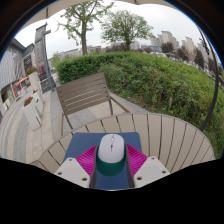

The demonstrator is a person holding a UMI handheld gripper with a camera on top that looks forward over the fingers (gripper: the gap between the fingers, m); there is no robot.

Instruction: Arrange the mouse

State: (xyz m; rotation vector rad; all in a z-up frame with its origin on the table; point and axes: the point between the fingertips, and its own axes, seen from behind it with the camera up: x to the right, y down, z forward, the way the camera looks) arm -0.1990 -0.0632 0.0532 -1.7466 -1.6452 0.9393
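Your tongs [111, 163] sit low over the round, slatted pale-wood desk [170, 138], w/ both white fingers [73, 171] showing at the near edge. The small white-and-teal computer mouse [110, 153] lies right between them, lengthwise, nose pointing away from you. The magenta pads [88, 158] flank it left & right and look to be touching or almost touching its sides; whether they actually press can't be told, so the tongs read as narrow, closed down about the mouse's width. The mouse rests on a dark blue rectangular mat [103, 141], which lies flat on the desk and reaches a bit beyond the mouse on the far side. Beyond the desk, to the far left, stands a brown slatted wooden bench [86, 97] on pale paving. A green hedge [150, 75] runs behind it & off to the right, w/ trees [112, 25] and buildings further back.
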